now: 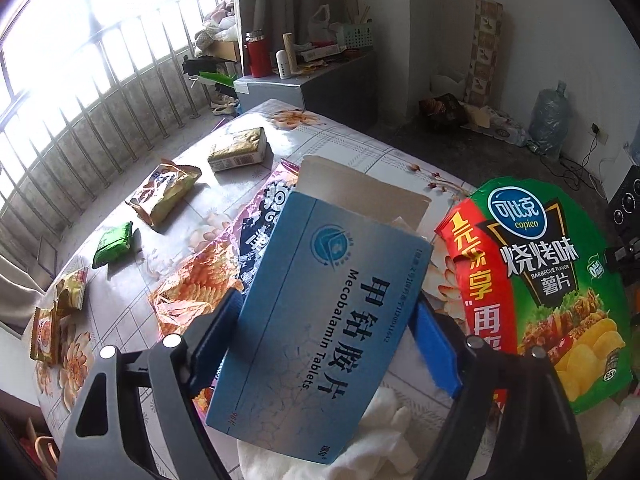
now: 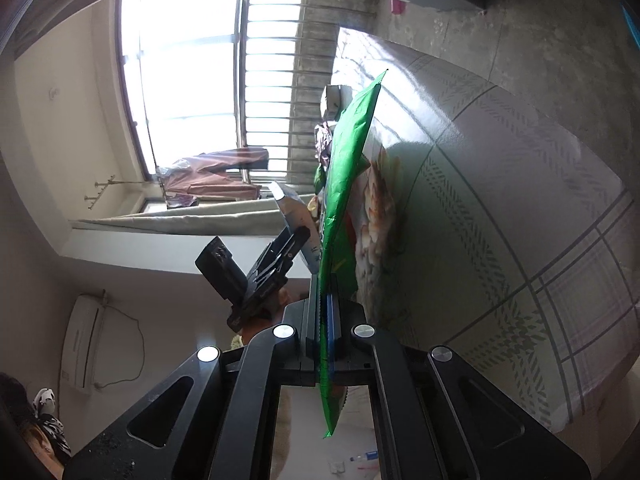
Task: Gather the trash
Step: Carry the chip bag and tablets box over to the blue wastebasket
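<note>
A blue tablet box with its top flap open hangs tilted above the table, and my left gripper is shut on it, blue pads pressing its two long sides. Right beside it stands a green barbecue chip bag. In the right wrist view that chip bag shows edge-on, clamped flat in my shut right gripper. The left gripper with the box appears just left of the bag there.
On the floral tablecloth lie a pink-and-orange snack bag, a yellow wrapper, a gold pack, a green packet and small yellow packets. White crumpled tissue sits under the box. Window bars stand beyond the table.
</note>
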`<state>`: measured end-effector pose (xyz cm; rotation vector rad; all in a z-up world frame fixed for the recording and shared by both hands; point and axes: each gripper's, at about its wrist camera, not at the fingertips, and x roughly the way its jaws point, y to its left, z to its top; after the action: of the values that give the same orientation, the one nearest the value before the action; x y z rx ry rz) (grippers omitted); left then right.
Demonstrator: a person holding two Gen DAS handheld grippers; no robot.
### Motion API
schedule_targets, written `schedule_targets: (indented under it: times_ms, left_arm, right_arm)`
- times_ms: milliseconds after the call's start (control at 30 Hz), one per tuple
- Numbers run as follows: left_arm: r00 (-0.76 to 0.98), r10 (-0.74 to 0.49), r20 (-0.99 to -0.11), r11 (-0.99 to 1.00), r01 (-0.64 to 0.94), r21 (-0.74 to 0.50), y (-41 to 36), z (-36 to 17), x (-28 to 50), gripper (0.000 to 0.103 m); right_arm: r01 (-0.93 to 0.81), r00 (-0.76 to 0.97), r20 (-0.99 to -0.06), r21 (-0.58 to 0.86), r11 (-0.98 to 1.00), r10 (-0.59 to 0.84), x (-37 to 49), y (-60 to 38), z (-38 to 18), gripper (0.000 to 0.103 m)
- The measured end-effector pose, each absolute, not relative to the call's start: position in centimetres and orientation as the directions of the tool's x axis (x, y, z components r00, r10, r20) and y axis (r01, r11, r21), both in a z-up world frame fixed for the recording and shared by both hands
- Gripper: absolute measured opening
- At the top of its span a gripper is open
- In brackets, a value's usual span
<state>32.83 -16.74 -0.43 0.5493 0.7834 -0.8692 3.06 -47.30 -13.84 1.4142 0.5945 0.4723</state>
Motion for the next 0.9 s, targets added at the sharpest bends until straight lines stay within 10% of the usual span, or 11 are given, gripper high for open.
schedule_targets:
  times_ms: [900]
  left_arm:
    - [0.620, -0.367, -0.694, 0.728, 0.656, 0.201, -18.6, 1.8, 23.2, 0.079]
  right_arm:
    - [0.017, 0.803, -0.047, 0.998, 0.057, 0.593, 0.7, -49.0, -15.0, 0.000]
